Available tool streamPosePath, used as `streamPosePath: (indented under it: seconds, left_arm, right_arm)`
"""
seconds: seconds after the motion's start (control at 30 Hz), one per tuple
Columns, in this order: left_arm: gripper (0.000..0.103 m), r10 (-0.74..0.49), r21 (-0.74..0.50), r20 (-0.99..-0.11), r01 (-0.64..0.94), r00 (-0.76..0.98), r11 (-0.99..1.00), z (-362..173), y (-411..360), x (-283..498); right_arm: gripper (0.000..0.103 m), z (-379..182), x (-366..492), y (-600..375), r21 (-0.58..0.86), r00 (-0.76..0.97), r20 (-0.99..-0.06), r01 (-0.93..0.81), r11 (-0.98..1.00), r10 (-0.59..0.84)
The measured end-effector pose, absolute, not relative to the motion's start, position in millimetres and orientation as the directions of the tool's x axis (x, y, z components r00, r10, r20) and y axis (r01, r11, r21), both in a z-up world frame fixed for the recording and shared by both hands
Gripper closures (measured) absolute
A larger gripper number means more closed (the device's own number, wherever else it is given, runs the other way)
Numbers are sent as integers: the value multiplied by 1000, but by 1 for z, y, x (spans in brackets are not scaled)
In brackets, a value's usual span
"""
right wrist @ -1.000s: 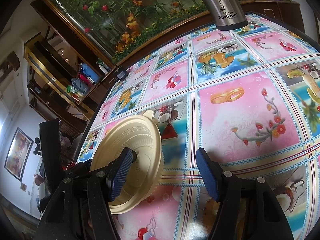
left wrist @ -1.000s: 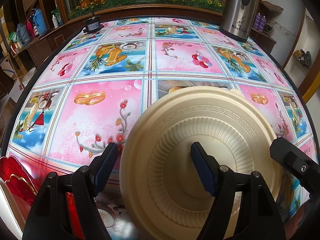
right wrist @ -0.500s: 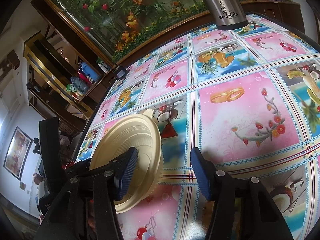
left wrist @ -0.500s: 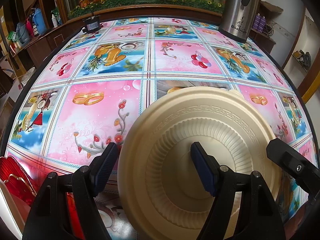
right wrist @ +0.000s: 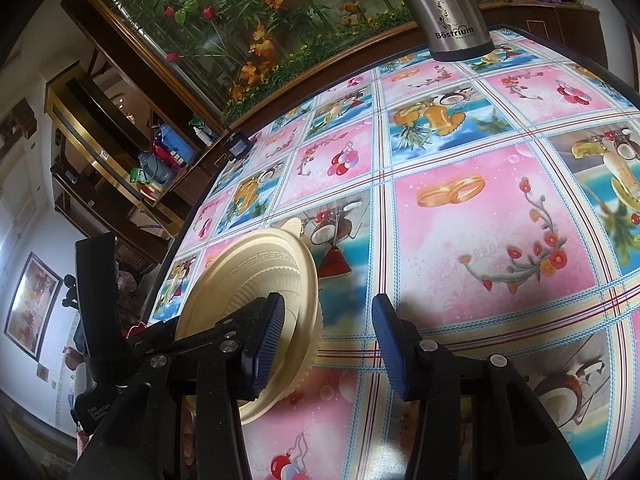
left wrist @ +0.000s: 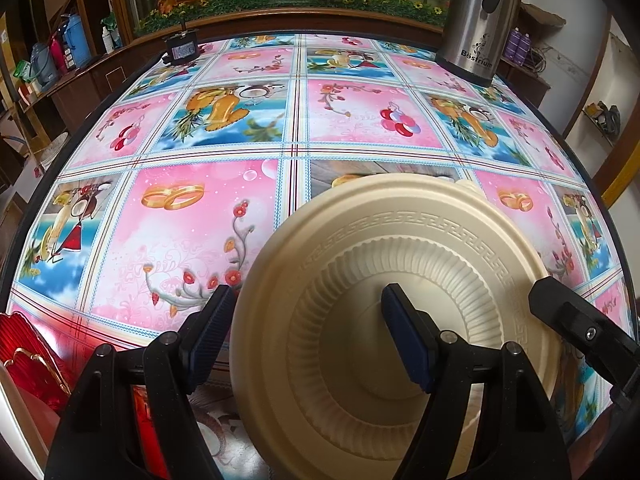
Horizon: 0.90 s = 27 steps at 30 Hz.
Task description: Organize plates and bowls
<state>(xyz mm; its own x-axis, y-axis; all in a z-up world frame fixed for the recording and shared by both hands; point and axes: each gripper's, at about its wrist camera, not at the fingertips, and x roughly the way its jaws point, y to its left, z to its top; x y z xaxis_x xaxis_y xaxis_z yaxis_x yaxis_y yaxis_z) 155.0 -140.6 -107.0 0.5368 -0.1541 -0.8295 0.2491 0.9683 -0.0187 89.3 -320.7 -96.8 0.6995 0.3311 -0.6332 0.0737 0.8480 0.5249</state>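
A patterned tablecloth [left wrist: 200,216] of pink and blue picture squares covers the table, a steel flask [left wrist: 476,20] at its far edge. Tilted above the cloth, a cream ribbed plate [left wrist: 360,280] has its rim between the left gripper [left wrist: 308,336] fingers (whether they press is unclear). The right gripper [right wrist: 328,344] is closing, its right pad over bare cloth, its left pad across the plate's edge.

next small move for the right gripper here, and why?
Probably finish closing the right gripper on the cream plate before anything else moves. Its jaws are closing with the plate's rim between them, but the outer pad still shows a gap. The plate is tilted up off the table, apparently carried only by the left gripper, so the left should hold.
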Motion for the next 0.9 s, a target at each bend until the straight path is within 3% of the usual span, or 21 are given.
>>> streamPosePath:
  seconds: [0.9]
  left_arm:
    - [26, -160, -25, -830, 250, 535, 968, -108, -141, 156]
  right_arm:
    - [61, -98, 90, -320, 521, 696, -639, 77, 850, 328]
